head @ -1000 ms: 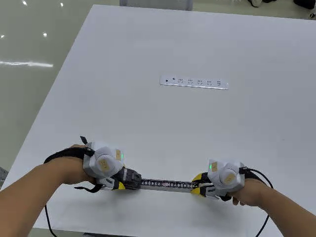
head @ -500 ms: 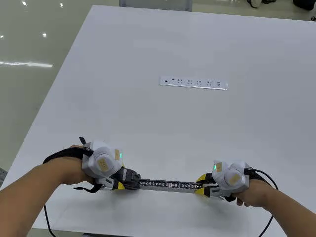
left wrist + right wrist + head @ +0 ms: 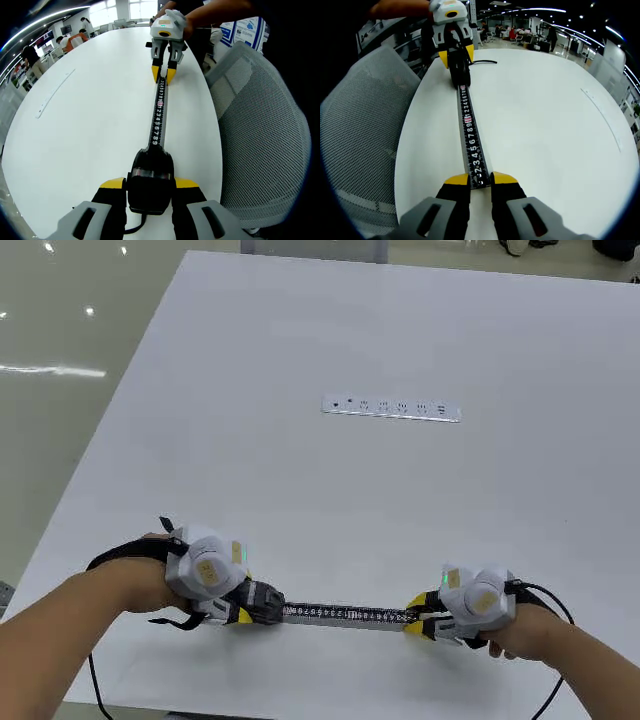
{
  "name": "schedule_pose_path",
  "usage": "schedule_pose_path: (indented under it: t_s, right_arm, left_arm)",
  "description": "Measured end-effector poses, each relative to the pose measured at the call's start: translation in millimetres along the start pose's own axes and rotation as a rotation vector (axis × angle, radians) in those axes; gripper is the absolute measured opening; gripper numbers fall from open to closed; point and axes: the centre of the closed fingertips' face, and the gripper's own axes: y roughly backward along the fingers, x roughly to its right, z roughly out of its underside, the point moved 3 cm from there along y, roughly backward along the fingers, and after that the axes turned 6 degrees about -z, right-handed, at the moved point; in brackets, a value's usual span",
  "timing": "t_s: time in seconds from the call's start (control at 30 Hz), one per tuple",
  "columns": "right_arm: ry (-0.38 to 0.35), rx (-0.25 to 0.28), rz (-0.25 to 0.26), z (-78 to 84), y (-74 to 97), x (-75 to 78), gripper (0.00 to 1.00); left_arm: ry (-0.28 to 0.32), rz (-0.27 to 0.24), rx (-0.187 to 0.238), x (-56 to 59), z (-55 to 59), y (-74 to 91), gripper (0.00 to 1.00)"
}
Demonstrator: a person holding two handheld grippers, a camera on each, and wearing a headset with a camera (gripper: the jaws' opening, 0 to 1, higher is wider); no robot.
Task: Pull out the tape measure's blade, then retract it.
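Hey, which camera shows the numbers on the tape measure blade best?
The right gripper view: the blade runs up from the right tongs with large, readable numerals. The left gripper view shows smaller digits farther off. In the head view it is a thin strip, with markings too small to read.

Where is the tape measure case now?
Head view: the case sits at the table's front left, clamped in the left gripper; its blade runs to the right gripper.

White table (image 3: 420,330) w/ power strip (image 3: 392,408), glossy floor (image 3: 70,350), grey mesh chair (image 3: 260,125), ceiling lights (image 3: 547,10) overhead.
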Motion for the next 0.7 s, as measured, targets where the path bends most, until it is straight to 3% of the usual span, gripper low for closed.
schedule_pose_path:
  t_s: [0.7]
  right_arm:
    - [-0.011, -0.007, 0.011, 12.8, 10.6, 3.4, 0.14]
  left_arm:
    - [0.004, -0.003, 0.001, 0.0, 0.6, -0.1, 0.31]
